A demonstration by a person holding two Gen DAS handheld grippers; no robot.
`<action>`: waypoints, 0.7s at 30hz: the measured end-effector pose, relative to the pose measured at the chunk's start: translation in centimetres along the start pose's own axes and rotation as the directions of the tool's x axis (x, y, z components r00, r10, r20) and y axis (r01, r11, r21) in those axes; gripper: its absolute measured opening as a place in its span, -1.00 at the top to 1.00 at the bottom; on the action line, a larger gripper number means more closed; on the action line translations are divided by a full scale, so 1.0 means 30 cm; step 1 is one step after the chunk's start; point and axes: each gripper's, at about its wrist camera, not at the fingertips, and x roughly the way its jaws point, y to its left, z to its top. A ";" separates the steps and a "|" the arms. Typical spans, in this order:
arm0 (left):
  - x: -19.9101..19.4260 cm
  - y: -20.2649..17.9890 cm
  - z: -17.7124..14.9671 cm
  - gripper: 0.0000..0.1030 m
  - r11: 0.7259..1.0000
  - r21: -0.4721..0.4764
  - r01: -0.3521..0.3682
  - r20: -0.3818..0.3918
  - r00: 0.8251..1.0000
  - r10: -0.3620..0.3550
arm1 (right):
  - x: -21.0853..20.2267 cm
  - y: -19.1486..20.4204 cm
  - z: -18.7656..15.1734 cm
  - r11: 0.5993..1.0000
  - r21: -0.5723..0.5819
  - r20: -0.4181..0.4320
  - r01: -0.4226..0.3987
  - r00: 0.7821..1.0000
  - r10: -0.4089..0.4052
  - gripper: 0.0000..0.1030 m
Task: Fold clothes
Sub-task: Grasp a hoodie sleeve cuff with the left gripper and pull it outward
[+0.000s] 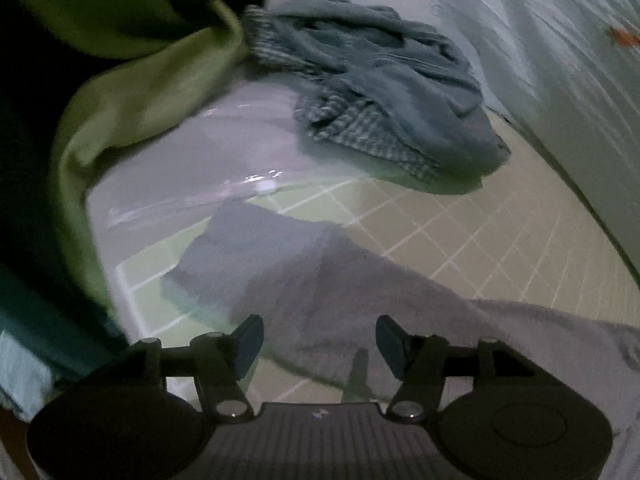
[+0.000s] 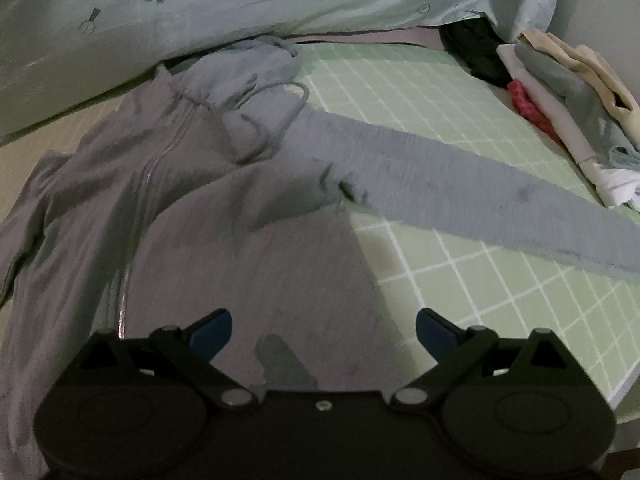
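A grey zip-up hoodie (image 2: 240, 216) lies spread on a green checked sheet (image 2: 500, 280), zipper and drawstring up, hood toward the pillow. One sleeve (image 2: 480, 188) stretches out to the right. My right gripper (image 2: 324, 330) hovers over the hoodie's body, open, nothing between its blue pads. In the left wrist view the other grey sleeve (image 1: 288, 264) lies flat on the sheet (image 1: 480, 232), its cuff pointing away. My left gripper (image 1: 320, 340) stands open just above this sleeve, and its pads do not touch the cloth.
A crumpled blue-grey garment (image 1: 380, 92) lies beyond the left sleeve, with a green cloth (image 1: 132, 88) to its left. A pale carrot-print pillow (image 2: 240, 4) lies along the far edge. A pile of clothes (image 2: 568, 100) sits at the right.
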 end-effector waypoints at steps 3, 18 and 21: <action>0.037 -0.019 0.013 -0.21 0.998 0.055 0.018 -0.020 1.000 -0.017 | -0.017 0.023 -0.036 1.000 -0.023 -0.005 0.004 1.000 -0.004 -0.93; -0.011 0.025 -0.098 0.83 0.990 0.129 -0.061 -0.021 0.998 0.065 | -0.051 0.020 -0.092 0.999 -0.024 -0.022 0.021 1.000 -0.022 -0.93; -0.034 0.021 -0.131 0.83 0.988 0.133 -0.079 -0.025 0.996 0.083 | -0.048 0.002 -0.097 1.000 -0.015 -0.023 0.012 1.000 -0.012 -0.93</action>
